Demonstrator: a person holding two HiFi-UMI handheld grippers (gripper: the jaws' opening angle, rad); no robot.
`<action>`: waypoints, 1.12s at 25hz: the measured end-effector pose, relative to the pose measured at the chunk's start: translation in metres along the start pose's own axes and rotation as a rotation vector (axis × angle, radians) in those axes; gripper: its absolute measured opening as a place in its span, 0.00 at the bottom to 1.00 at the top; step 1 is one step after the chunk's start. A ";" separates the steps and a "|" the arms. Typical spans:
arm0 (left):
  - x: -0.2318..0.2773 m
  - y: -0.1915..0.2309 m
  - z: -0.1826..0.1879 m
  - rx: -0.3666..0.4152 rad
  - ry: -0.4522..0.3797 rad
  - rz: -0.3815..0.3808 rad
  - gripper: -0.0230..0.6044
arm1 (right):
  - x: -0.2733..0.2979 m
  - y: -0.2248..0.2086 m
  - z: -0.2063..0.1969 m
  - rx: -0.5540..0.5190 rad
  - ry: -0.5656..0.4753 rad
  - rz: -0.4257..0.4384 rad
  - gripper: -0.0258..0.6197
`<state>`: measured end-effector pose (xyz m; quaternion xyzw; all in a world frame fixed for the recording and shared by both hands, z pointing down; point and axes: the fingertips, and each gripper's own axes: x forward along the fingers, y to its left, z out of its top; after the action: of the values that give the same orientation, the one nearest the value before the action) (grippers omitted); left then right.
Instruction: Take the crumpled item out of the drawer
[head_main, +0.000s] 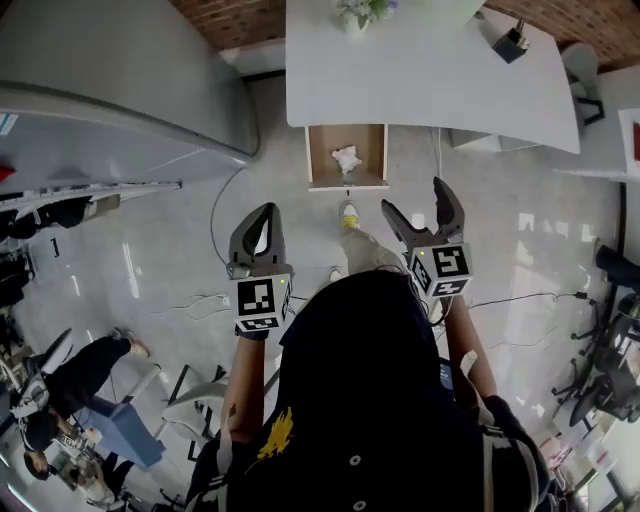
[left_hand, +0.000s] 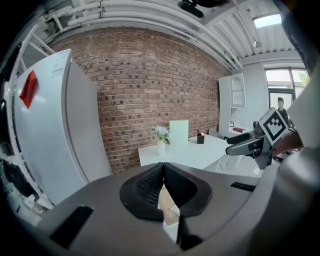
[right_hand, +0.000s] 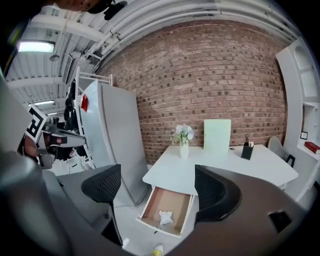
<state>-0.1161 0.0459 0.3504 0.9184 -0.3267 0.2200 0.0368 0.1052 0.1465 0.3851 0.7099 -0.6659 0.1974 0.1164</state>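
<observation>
A white crumpled item (head_main: 347, 159) lies in the open wooden drawer (head_main: 318, 152) under the white table (head_main: 420, 70). Both grippers hang in the air in front of the drawer, well short of it. My left gripper (head_main: 265, 212) has its jaws together, and they also meet with nothing between them in the left gripper view (left_hand: 163, 167). My right gripper (head_main: 416, 198) is spread wide and holds nothing. In the right gripper view its open jaws (right_hand: 159, 187) frame the drawer (right_hand: 181, 209), with the crumpled item (right_hand: 165, 217) below and far off.
A large white fridge (head_main: 120, 90) stands left of the table. On the table are a vase of flowers (right_hand: 183, 140), a pale board (right_hand: 217, 135) and a pen holder (head_main: 511, 42). Cables (head_main: 215, 215) run over the floor. Office chairs (head_main: 605, 370) stand at the right.
</observation>
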 end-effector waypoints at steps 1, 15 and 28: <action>0.014 0.000 0.004 0.004 0.009 0.002 0.07 | 0.014 -0.008 -0.001 -0.002 0.012 0.009 0.77; 0.155 -0.009 -0.028 -0.087 0.180 -0.067 0.07 | 0.191 -0.046 -0.137 -0.049 0.403 0.195 0.76; 0.183 0.013 -0.114 -0.227 0.237 -0.008 0.07 | 0.361 -0.052 -0.369 -0.053 0.807 0.196 0.76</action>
<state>-0.0414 -0.0471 0.5308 0.8773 -0.3392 0.2882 0.1793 0.1235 -0.0164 0.8774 0.5056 -0.6363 0.4528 0.3668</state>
